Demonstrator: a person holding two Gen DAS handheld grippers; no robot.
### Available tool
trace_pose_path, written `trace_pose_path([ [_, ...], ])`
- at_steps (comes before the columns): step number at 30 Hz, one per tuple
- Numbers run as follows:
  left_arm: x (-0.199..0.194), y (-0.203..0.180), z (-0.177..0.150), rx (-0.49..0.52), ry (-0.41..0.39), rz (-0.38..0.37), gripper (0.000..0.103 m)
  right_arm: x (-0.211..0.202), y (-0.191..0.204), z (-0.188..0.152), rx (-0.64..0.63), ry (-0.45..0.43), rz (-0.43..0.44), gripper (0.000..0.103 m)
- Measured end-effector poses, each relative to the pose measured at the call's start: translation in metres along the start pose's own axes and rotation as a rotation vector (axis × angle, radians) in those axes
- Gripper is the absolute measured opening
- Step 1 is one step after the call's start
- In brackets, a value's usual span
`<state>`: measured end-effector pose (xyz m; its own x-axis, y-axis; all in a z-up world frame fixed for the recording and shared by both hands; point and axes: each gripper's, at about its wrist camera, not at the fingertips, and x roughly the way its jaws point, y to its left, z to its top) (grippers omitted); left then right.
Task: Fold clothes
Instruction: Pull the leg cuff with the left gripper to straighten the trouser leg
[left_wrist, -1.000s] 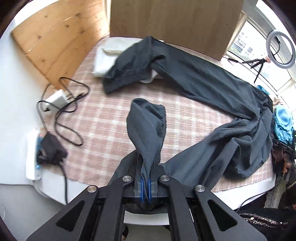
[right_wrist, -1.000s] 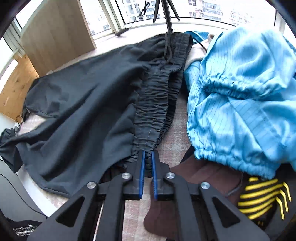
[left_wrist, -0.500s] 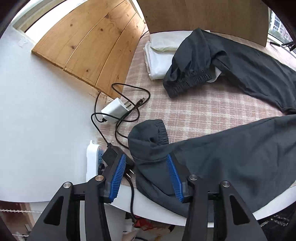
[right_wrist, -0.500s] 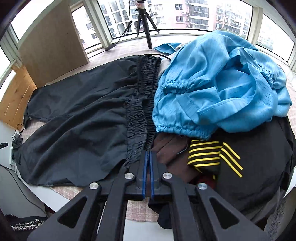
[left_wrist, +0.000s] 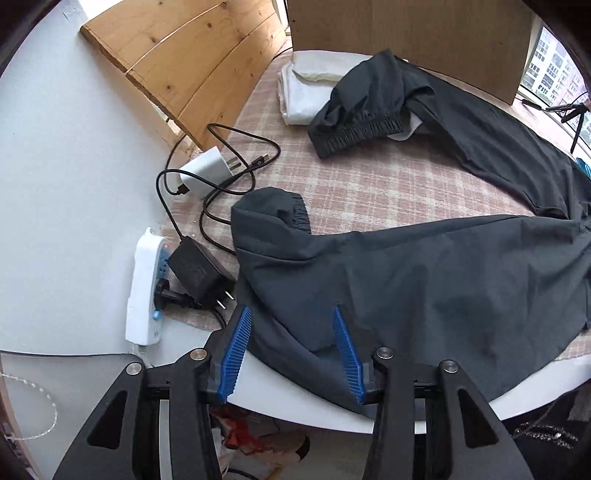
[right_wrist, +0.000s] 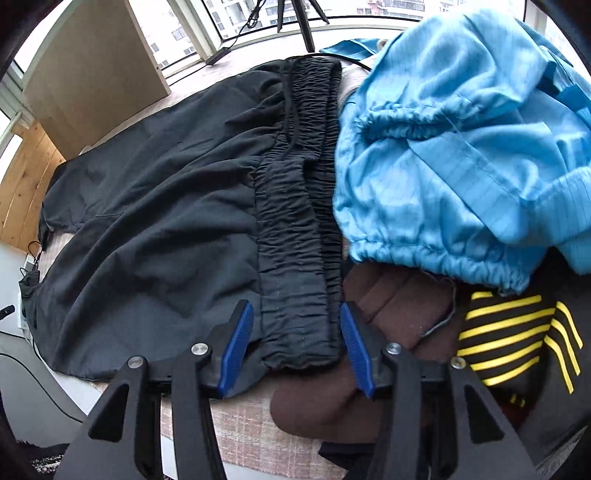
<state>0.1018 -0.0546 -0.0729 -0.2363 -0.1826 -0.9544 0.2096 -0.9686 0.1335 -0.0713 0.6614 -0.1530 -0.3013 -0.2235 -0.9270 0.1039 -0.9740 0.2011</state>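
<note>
On the checked counter (left_wrist: 369, 184) the dark trousers (left_wrist: 424, 280) lie spread with both legs apart, no fold visible, while the left gripper (left_wrist: 291, 350) and right gripper (right_wrist: 297, 343) stand released over leg and waistband (right_wrist: 295, 258).

Two hand-held grippers, black with blue pads

The left gripper (left_wrist: 291, 347) and the right gripper (right_wrist: 297, 345) look the same. Each one has two black arms with triangle-shaped holes and round silver screws at the joints. On the inner side of each finger sits a blue pad (left_wrist: 236, 350) with fine ribs across its surface. The black parts are matte plastic.
</note>
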Motion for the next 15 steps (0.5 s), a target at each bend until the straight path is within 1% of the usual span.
trace_pose_path([
  [2, 0.003, -0.003, 0.0, 0.007, 0.007, 0.004, 0.044, 0.001, -0.009, -0.003, 0.038, 0.005, 0.027, 0.049],
  [4, 0.004, -0.004, 0.0, 0.002, 0.014, -0.004, 0.044, 0.003, -0.008, -0.003, 0.041, 0.004, 0.041, 0.049],
  [6, 0.004, -0.006, 0.001, 0.004, 0.014, -0.003, 0.044, 0.005, -0.007, -0.002, 0.044, 0.002, 0.055, 0.056],
  [7, 0.004, -0.006, 0.002, 0.006, 0.013, -0.003, 0.044, 0.006, -0.006, -0.002, 0.045, 0.002, 0.062, 0.057],
  [10, 0.002, -0.006, 0.004, 0.004, 0.008, -0.005, 0.044, 0.018, 0.007, -0.001, -0.009, 0.017, 0.018, 0.056],
  [11, 0.002, -0.006, 0.003, 0.004, 0.007, -0.006, 0.044, 0.019, 0.013, -0.002, -0.035, 0.006, 0.003, 0.043],
  [12, 0.001, -0.006, 0.003, 0.004, 0.006, -0.008, 0.044, 0.018, 0.019, -0.003, -0.064, -0.008, -0.022, 0.022],
  [13, 0.0, -0.006, 0.002, 0.004, 0.004, -0.009, 0.044, 0.015, 0.023, -0.004, -0.085, -0.02, -0.027, 0.021],
  [14, 0.0, -0.005, 0.002, 0.004, 0.003, -0.01, 0.044, 0.008, 0.025, -0.005, -0.088, -0.038, -0.018, 0.015],
  [15, -0.001, -0.005, 0.001, 0.004, 0.002, -0.012, 0.044, -0.006, 0.026, -0.005, -0.094, -0.064, -0.032, 0.011],
])
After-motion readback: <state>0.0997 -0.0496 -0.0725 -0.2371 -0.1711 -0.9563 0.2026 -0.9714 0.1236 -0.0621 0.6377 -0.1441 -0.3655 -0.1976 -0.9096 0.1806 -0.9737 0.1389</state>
